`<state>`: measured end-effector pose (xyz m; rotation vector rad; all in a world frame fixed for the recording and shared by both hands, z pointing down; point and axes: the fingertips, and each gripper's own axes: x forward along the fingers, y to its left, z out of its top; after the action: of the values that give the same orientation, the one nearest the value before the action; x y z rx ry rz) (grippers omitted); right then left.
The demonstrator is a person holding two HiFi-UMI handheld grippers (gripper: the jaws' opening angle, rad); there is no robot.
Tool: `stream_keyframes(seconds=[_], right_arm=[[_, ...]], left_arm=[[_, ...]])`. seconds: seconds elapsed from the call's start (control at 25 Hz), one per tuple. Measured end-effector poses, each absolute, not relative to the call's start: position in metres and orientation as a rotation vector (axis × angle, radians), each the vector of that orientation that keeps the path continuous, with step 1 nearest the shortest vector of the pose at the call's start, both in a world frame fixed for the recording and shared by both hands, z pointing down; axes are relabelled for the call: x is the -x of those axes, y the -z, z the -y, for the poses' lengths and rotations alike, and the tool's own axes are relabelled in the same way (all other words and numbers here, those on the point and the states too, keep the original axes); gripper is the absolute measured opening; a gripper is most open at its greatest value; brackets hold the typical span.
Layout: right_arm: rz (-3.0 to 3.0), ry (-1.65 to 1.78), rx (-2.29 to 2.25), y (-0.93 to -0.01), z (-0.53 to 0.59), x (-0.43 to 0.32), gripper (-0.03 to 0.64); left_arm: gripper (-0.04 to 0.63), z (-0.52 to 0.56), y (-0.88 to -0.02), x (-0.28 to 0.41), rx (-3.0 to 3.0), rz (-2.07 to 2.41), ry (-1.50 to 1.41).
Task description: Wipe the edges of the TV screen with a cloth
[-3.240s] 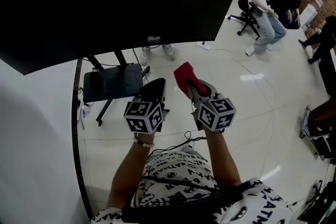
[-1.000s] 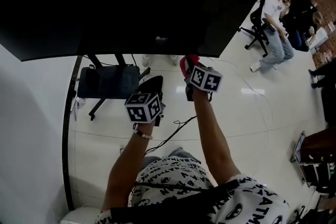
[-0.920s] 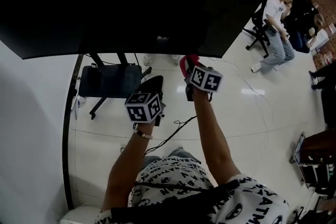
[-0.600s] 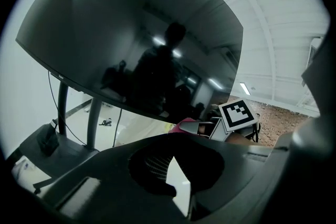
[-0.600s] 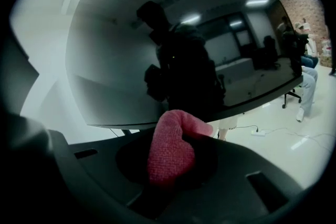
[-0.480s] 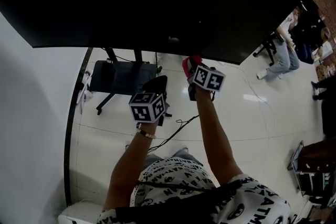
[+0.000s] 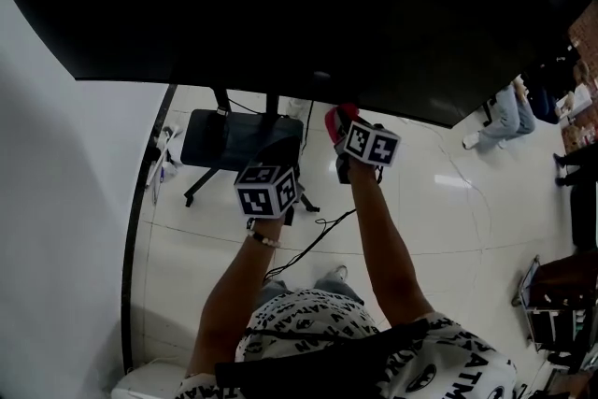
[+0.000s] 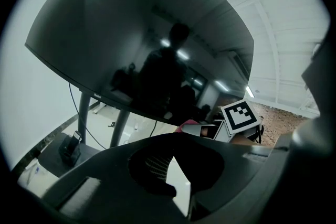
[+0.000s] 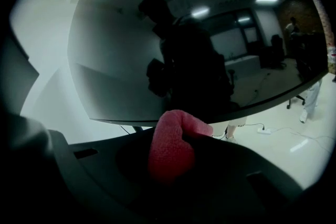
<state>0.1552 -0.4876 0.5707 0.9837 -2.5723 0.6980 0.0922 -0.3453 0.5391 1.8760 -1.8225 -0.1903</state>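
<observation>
Right hand-held gripper [image 7: 342, 124] is clamped on the red cloth [image 7: 336, 115], with a folded lump of it sticking out past the jaw tips. In the head view the cloth sits upper centre of frame, right at the lower edge of the TV screen [image 7: 280, 5]. In the right gripper view its top overlaps that edge, but we can't confirm actual contact. Left hand-held gripper [image 7: 280, 151] is lower and to the left of the right one, below the screen edge and apart from it. Its jaws meet at the tips with nothing between them, and only a sliver of floor [image 7: 439, 201] shows through the gap behind. The screen is dark, fills the top of the head view, and reflects a silhouette and ceiling lights. The TV stand [image 7: 238, 137] is below the screen, left of centre, next to the white wall [image 7: 56, 201] on the left. A cable [image 7: 318, 234] runs across the floor under the arms. A seated person [image 7: 505, 112] is at the right edge of frame, well apart from the TV.
</observation>
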Motion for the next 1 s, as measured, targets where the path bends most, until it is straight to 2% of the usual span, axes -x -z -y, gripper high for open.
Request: stream_keyframes(seconds=[0.4, 1.0], right_arm=[[2.606, -0.691, -0.948, -0.568, 0.446, -0.054, 0.06], [2.669, -0.739, -0.685, -0.578, 0.391, 0.087, 0.06]], left_arm=[[0.003, 0.296, -0.544, -0.021, -1.905, 1.821, 0.093], [0.003, 0.256, -0.552, 0.09, -1.716, 1.978, 0.135]])
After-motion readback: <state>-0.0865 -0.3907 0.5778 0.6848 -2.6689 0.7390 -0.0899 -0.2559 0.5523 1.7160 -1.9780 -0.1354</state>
